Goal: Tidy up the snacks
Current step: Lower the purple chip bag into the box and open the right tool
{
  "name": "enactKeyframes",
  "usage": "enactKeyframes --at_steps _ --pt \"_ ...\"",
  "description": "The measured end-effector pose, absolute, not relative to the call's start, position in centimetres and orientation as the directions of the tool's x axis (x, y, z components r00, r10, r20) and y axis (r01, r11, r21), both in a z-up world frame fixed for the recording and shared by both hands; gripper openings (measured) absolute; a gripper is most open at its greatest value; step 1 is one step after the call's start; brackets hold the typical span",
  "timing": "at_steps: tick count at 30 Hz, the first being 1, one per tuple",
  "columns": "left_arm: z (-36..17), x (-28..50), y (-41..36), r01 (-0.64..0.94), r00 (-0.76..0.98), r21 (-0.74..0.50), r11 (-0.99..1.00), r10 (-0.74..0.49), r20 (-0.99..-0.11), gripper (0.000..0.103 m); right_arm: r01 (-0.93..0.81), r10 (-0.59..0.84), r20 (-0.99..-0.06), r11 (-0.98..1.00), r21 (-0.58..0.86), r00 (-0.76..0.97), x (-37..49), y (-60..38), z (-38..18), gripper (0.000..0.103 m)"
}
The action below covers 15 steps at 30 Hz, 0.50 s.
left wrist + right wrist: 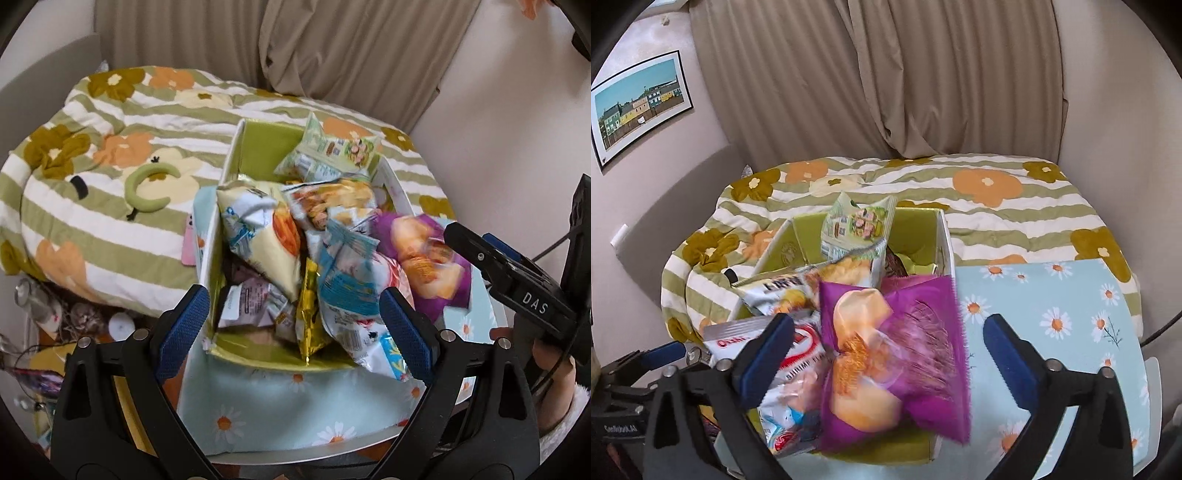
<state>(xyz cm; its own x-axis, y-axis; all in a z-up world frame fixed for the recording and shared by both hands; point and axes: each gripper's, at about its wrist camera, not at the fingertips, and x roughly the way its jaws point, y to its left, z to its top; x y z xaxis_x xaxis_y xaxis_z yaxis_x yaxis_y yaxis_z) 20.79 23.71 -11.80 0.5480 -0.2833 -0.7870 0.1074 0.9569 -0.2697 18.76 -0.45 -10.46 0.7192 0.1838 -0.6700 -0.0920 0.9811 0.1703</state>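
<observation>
My right gripper (886, 354) stands wide open, and the glossy purple plastic snack bag printed with orange puffs (897, 365) lies between my blue pads without either pressing it; it is blurred, so it looks loose, slumped at the near right corner of the white cardboard box with the lime-green lining (945, 243). Its long axis runs away from me, roughly along my fingers. My left gripper (295, 325) is also spread apart with nothing clasped, hovering over the near left end of the same box, above a white and blue crinkled packet (351, 295) and a narrow gold foil sachet (309, 314).

The box sits on a pale blue daisy-print cloth (1052, 302), crammed full, with a pale green pouch (857, 225) poking up at the far end.

Of the two, my right hand is nearer the purple bag; judging by that, any settling of it falls to that side.

Readable print: "Oishi" on a white and red packet (805, 354), and "DAS" on the right tool's black body seen from the left camera.
</observation>
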Motion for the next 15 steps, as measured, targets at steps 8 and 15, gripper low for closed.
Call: enactKeyframes --at_steps 8,15 --pt "-10.9 19.0 23.0 0.098 0.566 -0.258 0.961 -0.267 -0.78 0.093 -0.11 0.177 -0.655 0.984 0.142 0.734 17.5 -0.8 -9.7 0.102" --pt "-7.2 15.8 21.5 0.084 0.633 -0.221 0.972 -0.223 -0.741 0.093 -0.138 0.201 -0.603 0.979 0.149 0.772 14.5 -2.1 -6.8 0.102"
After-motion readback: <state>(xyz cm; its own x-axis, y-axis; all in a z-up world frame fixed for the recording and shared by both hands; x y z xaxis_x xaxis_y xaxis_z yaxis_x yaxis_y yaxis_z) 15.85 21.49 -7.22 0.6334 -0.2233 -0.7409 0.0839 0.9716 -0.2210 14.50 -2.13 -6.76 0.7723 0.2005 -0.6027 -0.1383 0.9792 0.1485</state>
